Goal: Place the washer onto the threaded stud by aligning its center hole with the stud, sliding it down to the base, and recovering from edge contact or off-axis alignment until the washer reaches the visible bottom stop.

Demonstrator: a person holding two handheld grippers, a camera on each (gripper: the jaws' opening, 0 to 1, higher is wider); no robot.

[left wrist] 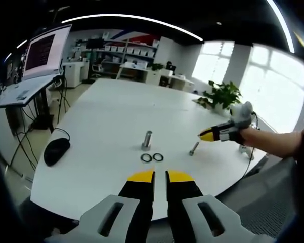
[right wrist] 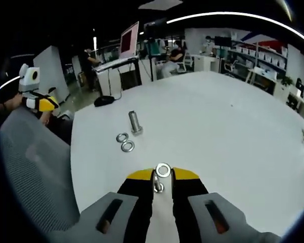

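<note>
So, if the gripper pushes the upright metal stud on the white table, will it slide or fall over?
The stud stands upright on a small base, taller than wide, so a high push would probably tip it. Once down, its round body may roll on the smooth table. Being metal, it looks rigid.

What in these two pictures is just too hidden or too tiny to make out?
- Bolt, right gripper view: its lower shank is hidden between the right gripper fingers.
- Two washers, left gripper view: too small to tell whether they touch.
- Upright stud: threads too small and blurred.
- Monitor: its screen text is unreadable.
</note>
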